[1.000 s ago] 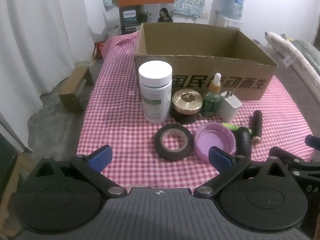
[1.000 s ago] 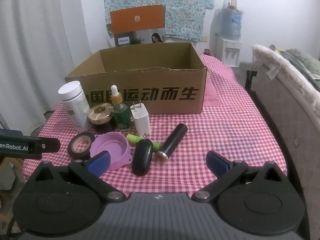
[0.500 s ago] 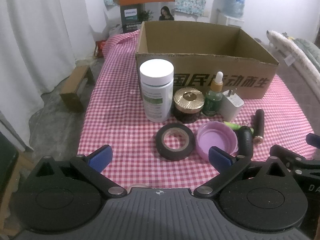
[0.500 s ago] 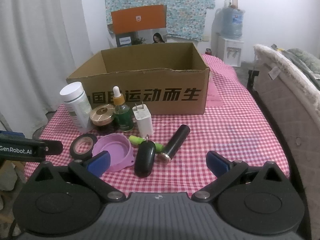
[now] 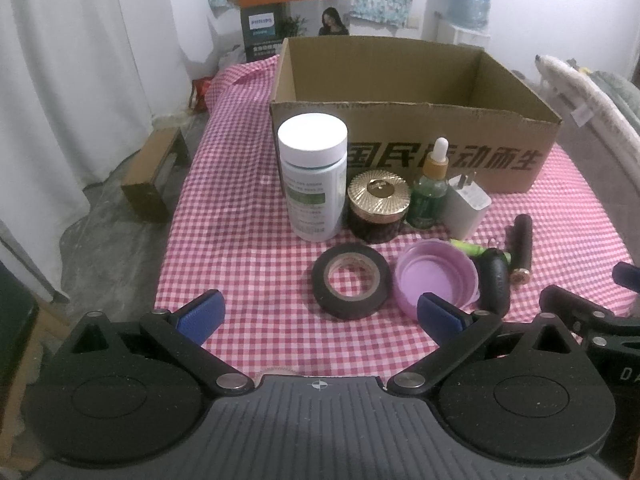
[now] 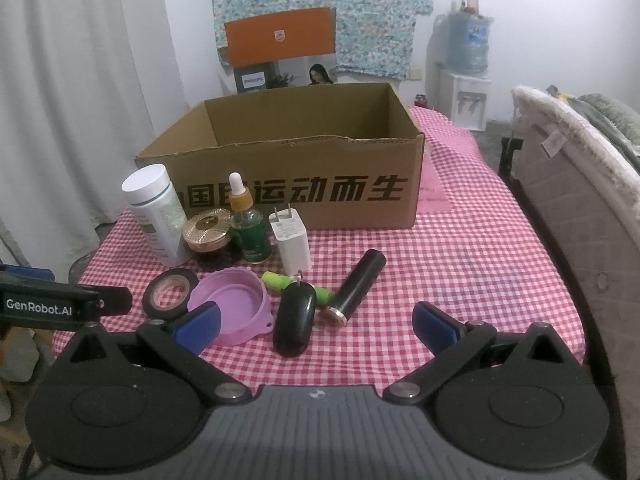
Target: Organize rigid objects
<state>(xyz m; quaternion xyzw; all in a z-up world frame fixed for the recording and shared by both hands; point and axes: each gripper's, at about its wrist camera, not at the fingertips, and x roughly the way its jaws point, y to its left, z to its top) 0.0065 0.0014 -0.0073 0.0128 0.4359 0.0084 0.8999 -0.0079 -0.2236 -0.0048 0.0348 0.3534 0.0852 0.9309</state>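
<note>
An open cardboard box (image 5: 440,152) (image 6: 304,196) stands on the pink checked table (image 5: 240,216). In front of it are a white bottle (image 5: 313,176) (image 6: 154,212), a gold-lidded jar (image 5: 378,206) (image 6: 208,234), a green dropper bottle (image 5: 430,192) (image 6: 248,228), a white charger (image 5: 466,208) (image 6: 291,240), a black tape roll (image 5: 351,285) (image 6: 170,292), a purple lid (image 5: 434,278) (image 6: 230,304), a green marker (image 6: 298,285), a black oval fob (image 6: 294,318) and a dark tube (image 5: 520,248) (image 6: 356,282). My left gripper (image 5: 318,318) and right gripper (image 6: 316,326) hover open at the near edge, holding nothing.
A small wooden crate (image 5: 154,176) sits on the floor left of the table. White curtains hang at the left. A padded bed edge (image 6: 576,184) runs along the right side. A water dispenser (image 6: 466,80) stands at the back.
Both grippers have drawn slightly back and up, so the objects sit a little farther off in each view. Nothing on the table has moved.
</note>
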